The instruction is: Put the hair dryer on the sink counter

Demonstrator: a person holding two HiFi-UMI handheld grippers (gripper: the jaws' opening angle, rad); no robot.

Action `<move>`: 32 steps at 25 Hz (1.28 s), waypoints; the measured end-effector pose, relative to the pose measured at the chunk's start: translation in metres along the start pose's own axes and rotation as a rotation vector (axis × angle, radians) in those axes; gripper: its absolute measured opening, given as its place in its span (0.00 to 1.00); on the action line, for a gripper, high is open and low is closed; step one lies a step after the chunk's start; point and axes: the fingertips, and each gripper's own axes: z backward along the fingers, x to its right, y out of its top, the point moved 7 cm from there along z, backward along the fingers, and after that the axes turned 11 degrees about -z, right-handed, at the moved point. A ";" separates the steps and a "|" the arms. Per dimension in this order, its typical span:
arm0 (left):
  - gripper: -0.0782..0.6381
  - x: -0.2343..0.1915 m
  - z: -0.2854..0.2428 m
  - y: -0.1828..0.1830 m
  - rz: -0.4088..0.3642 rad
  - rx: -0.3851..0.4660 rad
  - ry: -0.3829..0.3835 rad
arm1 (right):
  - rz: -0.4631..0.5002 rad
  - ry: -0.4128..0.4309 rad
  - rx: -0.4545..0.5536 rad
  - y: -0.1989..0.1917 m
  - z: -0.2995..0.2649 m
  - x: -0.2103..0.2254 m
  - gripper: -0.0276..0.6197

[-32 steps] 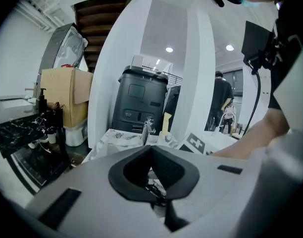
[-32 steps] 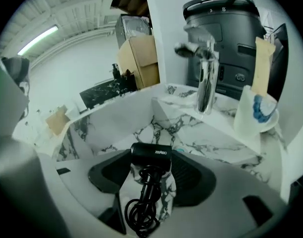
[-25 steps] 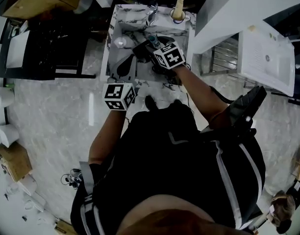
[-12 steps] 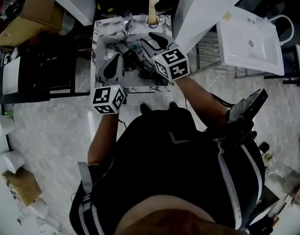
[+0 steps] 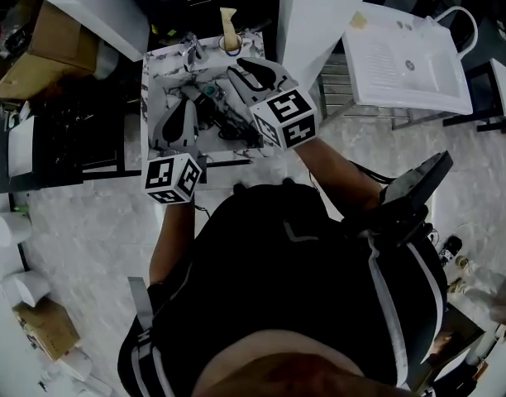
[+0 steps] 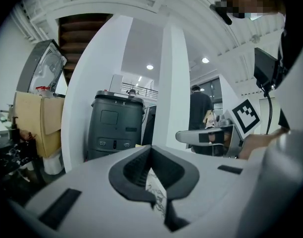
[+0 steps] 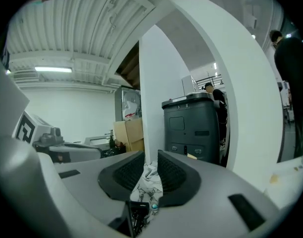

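My right tongs (image 7: 150,158) have just been closing to a narrow slit, pinching nothing — the left tongs (image 6: 151,148) are pressed together — and the dryer (image 7: 138,208) lies below them on the marble bench (image 5: 158,66).

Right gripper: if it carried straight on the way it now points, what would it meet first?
Probably the white pillar, which stands dead ahead of the right gripper; how far off it is, the picture does not show. Its jaws have just been closing, with nothing held between them.
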 end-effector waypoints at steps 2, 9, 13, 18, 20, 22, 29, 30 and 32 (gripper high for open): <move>0.12 0.006 0.002 0.005 -0.002 0.012 0.018 | 0.004 -0.005 0.019 0.004 0.010 0.001 0.18; 0.12 0.022 0.018 0.030 -0.036 0.081 0.083 | 0.012 -0.038 0.073 0.019 0.039 0.001 0.10; 0.12 0.029 0.021 0.034 -0.043 0.085 0.086 | 0.017 -0.048 0.083 0.022 0.049 0.001 0.09; 0.12 0.035 0.024 0.036 -0.051 0.077 0.095 | 0.002 -0.049 0.092 0.024 0.057 0.003 0.09; 0.12 0.037 0.025 0.038 -0.056 0.077 0.096 | 0.000 -0.048 0.095 0.025 0.059 0.002 0.09; 0.12 0.038 0.027 0.039 -0.057 0.079 0.096 | 0.007 -0.046 0.098 0.025 0.061 0.000 0.09; 0.12 0.046 0.028 0.037 -0.060 0.072 0.101 | 0.013 -0.047 0.101 0.025 0.066 0.002 0.09; 0.12 0.047 0.029 0.037 -0.060 0.071 0.102 | 0.013 -0.048 0.101 0.025 0.067 0.003 0.09; 0.12 0.048 0.030 0.037 -0.061 0.068 0.104 | 0.015 -0.050 0.101 0.026 0.068 0.003 0.09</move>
